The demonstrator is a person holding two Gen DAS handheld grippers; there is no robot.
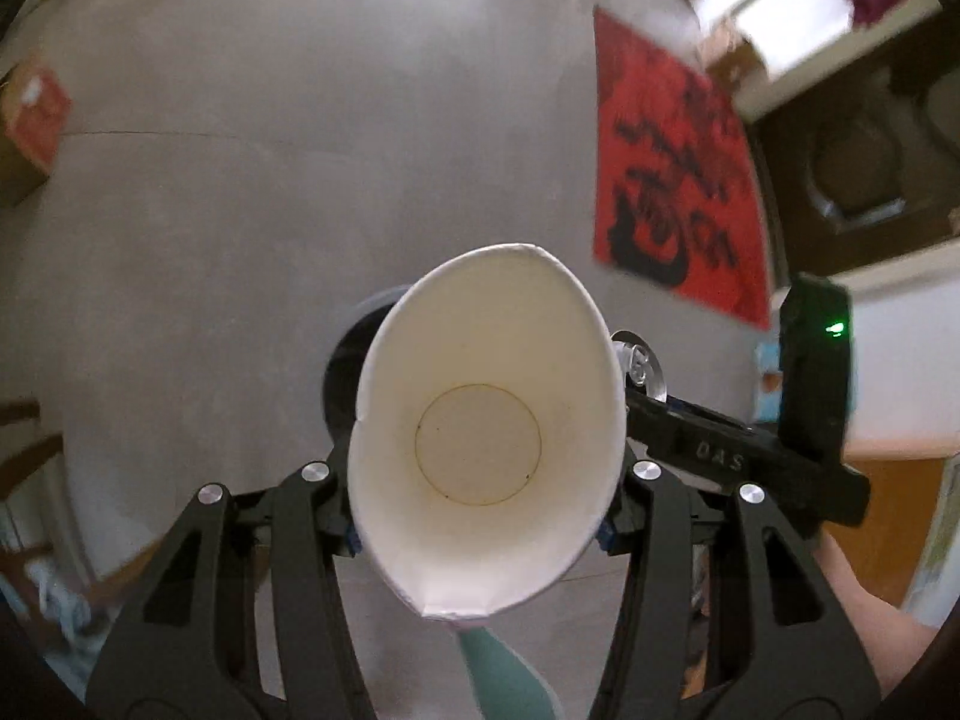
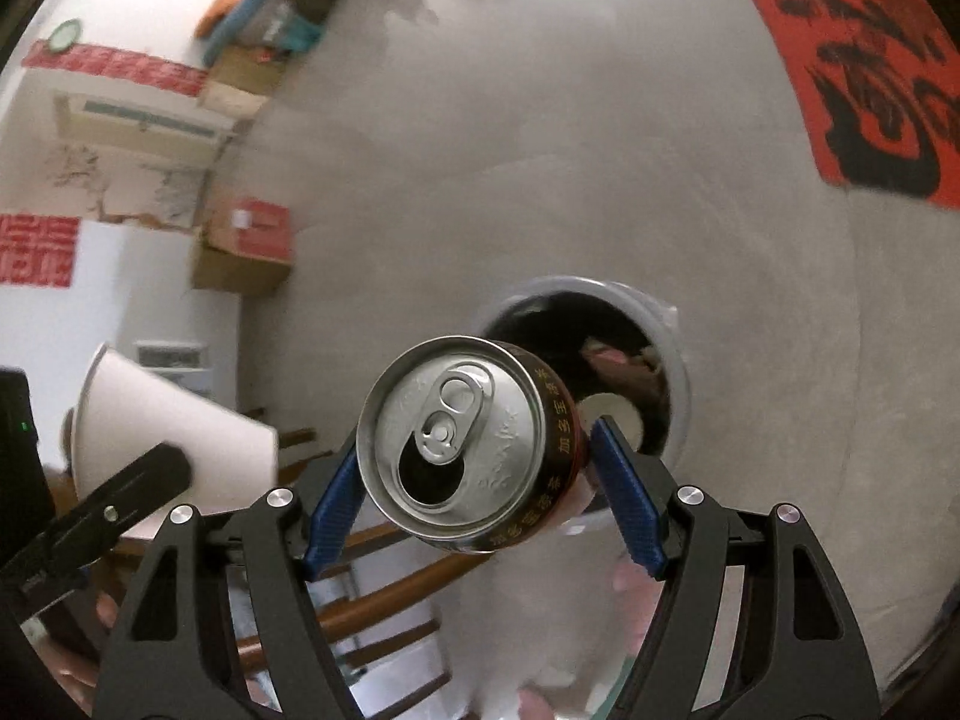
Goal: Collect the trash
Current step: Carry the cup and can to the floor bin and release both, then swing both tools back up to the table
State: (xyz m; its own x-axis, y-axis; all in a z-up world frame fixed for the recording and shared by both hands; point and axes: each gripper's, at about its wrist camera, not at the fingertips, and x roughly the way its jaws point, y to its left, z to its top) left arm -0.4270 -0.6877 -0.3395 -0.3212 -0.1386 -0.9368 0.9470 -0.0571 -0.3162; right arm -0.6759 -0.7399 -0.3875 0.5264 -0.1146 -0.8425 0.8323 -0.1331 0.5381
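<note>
A white paper cup [image 1: 480, 420] faces me mouth first, its rim squashed into an oval, and my left gripper [image 1: 480, 534] is shut on its sides. Behind the cup a dark round bin [image 1: 345, 360] peeks out on the grey floor. In the right wrist view my right gripper [image 2: 477, 438] is shut on an opened drink can [image 2: 462, 444] between its blue pads [image 2: 630, 498]. The can hangs just in front of the bin [image 2: 570, 285], which has a grey rim, a black liner and some trash inside. The cup [image 2: 174, 426] also shows at the left, held out to the side of the bin.
A red paper sheet [image 1: 678, 180] with black brush writing lies on the floor right of the bin. A cardboard box [image 2: 246, 252] with a red top stands by the wall. A wooden chair [image 2: 390, 594] is near the bottom. A person's arm [image 1: 864, 600] shows at right.
</note>
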